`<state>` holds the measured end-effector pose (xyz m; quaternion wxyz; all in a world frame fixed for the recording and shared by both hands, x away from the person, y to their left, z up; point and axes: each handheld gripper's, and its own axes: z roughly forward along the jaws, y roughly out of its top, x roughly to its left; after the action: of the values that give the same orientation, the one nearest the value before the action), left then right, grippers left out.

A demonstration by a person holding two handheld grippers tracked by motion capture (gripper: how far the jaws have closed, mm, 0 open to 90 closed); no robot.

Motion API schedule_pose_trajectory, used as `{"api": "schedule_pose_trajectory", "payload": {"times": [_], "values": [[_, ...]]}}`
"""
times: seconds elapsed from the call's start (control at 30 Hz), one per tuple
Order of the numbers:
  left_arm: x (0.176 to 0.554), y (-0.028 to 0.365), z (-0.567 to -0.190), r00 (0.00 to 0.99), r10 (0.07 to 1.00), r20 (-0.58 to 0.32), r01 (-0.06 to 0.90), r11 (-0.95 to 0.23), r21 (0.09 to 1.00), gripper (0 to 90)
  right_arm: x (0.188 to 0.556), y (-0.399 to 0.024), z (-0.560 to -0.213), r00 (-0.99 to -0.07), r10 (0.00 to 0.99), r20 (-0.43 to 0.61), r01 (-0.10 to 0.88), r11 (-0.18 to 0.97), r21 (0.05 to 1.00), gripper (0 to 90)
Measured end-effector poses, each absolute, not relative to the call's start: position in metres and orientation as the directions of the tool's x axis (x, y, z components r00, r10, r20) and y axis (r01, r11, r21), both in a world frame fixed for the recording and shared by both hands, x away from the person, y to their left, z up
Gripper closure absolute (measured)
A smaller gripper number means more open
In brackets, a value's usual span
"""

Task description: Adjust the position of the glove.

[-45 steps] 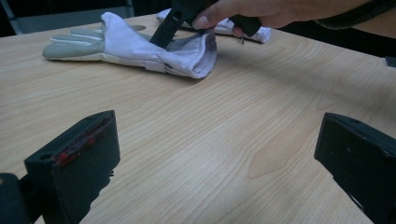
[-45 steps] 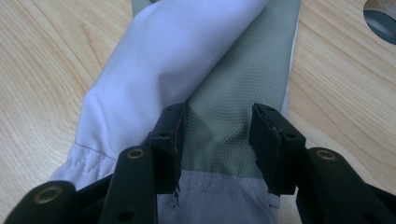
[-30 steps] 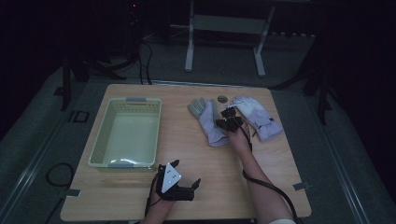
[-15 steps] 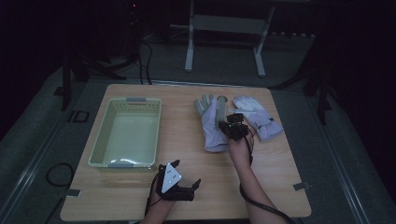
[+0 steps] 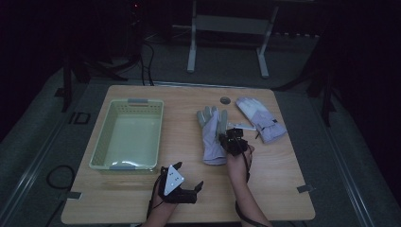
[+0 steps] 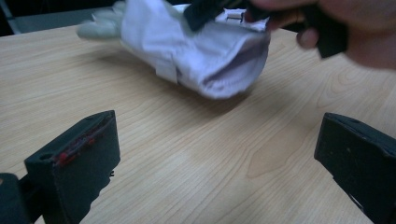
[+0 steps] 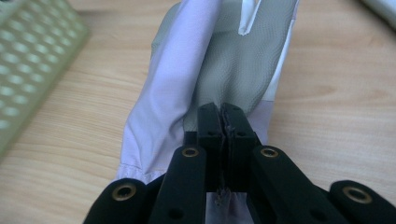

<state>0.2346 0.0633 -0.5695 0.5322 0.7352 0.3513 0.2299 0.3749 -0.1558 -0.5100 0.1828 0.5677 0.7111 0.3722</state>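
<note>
Mid-transfer: right claw (image 7: 223, 122) clenched on lilac-and-grey fabric glove's (image 5: 212, 137) cuff, mid-bench beside pale green plastic basket (image 5: 105, 150); left claw (image 6: 219, 168) released, idle. Next, probably: lift, carry over basket, release.

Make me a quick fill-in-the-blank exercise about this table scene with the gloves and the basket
1. The right gripper has its fingers ____ on the near glove.
2. The left gripper rests with its fingers ____.
3. The green basket sits to the ____ of both gloves in the high view.
4. The far glove lies ____ on the table.

Missing words: shut; open; left; flat
</note>
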Motion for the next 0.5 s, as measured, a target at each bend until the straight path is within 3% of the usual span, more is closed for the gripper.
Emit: {"api": "schedule_pose_trajectory", "payload": {"times": [0.23,0.5], "values": [[0.234,0.063,-0.570,0.651,0.758,-0.031,0.266,-0.190,0.945,0.3,0.382,-0.150,-0.539,-0.264,0.959,0.105,0.708,0.119,0.696,83.1],[0.234,0.063,-0.570,0.653,0.757,-0.030,0.265,-0.191,0.945,0.3,0.385,-0.154,-0.535,-0.288,0.951,0.111,0.716,0.137,0.685,65.4]]}}
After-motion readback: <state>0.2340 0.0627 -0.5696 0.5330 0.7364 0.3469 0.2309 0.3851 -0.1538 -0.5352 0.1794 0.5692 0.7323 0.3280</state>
